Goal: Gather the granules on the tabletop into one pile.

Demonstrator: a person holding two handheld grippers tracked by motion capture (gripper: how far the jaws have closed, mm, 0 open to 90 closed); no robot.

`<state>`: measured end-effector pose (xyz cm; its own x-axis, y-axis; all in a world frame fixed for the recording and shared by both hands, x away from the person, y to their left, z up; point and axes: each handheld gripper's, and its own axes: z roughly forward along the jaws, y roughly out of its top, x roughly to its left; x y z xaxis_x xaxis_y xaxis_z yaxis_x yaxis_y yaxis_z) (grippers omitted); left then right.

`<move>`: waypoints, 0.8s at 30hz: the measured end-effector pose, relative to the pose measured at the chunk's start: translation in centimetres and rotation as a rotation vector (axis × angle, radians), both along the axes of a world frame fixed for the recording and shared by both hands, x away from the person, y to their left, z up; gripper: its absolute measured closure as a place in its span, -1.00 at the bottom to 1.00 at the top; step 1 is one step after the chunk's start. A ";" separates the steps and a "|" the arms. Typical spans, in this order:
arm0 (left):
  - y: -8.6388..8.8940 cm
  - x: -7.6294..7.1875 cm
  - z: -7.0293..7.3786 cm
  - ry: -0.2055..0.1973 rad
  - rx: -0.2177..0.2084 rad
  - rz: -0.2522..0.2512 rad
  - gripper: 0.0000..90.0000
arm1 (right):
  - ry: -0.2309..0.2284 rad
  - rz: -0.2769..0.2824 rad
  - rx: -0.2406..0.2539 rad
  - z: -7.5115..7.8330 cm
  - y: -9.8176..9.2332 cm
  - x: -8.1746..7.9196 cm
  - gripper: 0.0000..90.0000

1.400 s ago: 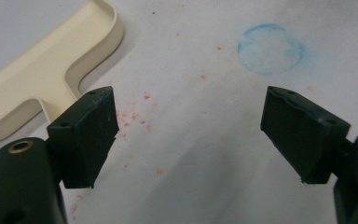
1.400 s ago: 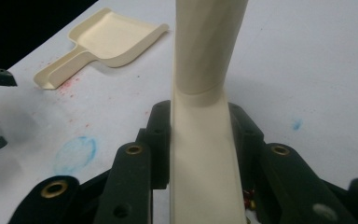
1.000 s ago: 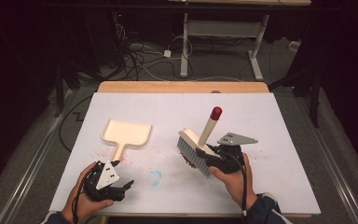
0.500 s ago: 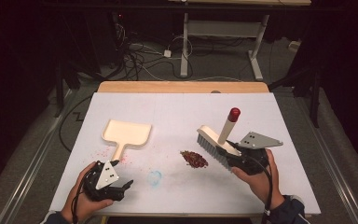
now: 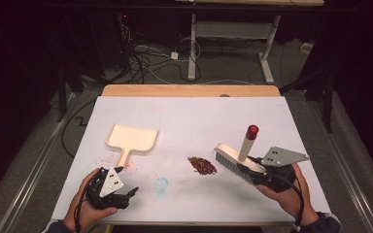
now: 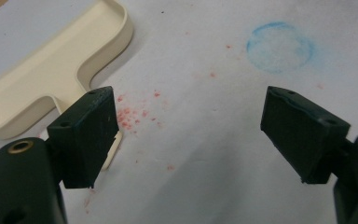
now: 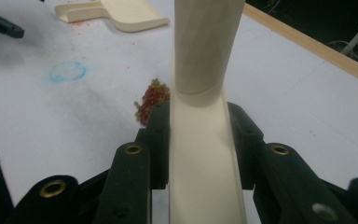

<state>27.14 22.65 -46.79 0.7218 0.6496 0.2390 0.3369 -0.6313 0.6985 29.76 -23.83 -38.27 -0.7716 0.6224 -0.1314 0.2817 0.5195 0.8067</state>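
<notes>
We see a white counter (image 5: 189, 121) with a bare wooden strip along its far edge, and everything on it sits in the near half. The largest thing lying on it is a cream dustpan (image 5: 131, 139), left of centre, flat on the surface with its short handle pointing toward the person's side. To the right, we find a cream brush (image 5: 233, 158) with a long pale handle tipped in red, its bristles pointing down at the counter and its handle rising at a tilt. The right gripper (image 5: 260, 172) is clamped on the brush's back, and in the right gripper view we see both black jaws pressed against its cream sides (image 7: 200, 154). The left gripper (image 5: 121, 194) rests near the counter's front left edge, close to the dustpan's handle; in the left gripper view its jaws stand wide apart with nothing between them, the handle end just beside one jaw. Between dustpan and brush, just left of the bristles, lies a small heap of reddish-brown crumbs (image 5: 202, 165). Nearer us, a faint blue ring (image 5: 161, 184) marks the surface, and pink specks (image 6: 135, 114) dot the counter by the dustpan's handle.
</notes>
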 end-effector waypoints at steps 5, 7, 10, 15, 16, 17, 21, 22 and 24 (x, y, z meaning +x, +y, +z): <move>0.0 0.0 -0.1 0.004 0.008 -0.004 -0.59 | 0.024 0.035 -0.009 -0.3 -1.9 -0.7 0.50; -0.1 0.0 -0.1 0.008 0.008 -0.008 -0.60 | 0.048 0.057 -0.011 -0.5 -2.8 -0.8 0.50; -0.2 0.0 -0.2 0.012 0.012 -0.010 -0.59 | 0.068 0.064 -0.020 -0.9 -4.1 -0.8 0.50; -0.4 0.1 -0.3 0.016 0.026 -0.007 -0.59 | 0.103 0.109 -0.052 -1.1 -5.7 -0.9 0.50; -0.4 0.1 -0.3 0.016 0.027 -0.008 -0.59 | 0.113 0.122 -0.046 -1.1 -6.0 -0.8 0.50; -0.4 0.1 -0.3 0.016 0.027 -0.010 -0.59 | 0.126 0.140 -0.042 -1.1 -6.2 -0.8 0.50; -0.4 0.1 -0.4 0.021 0.029 -0.011 -0.59 | 0.168 0.208 -0.074 -1.4 -6.4 -0.5 0.50; -0.4 0.1 -0.4 0.021 0.031 -0.012 -0.59 | 0.173 0.211 -0.080 -1.6 -6.3 -0.4 0.50; -0.4 0.1 -0.4 0.021 0.032 -0.013 -0.59 | 0.174 0.209 -0.097 -1.8 -6.2 0.1 0.50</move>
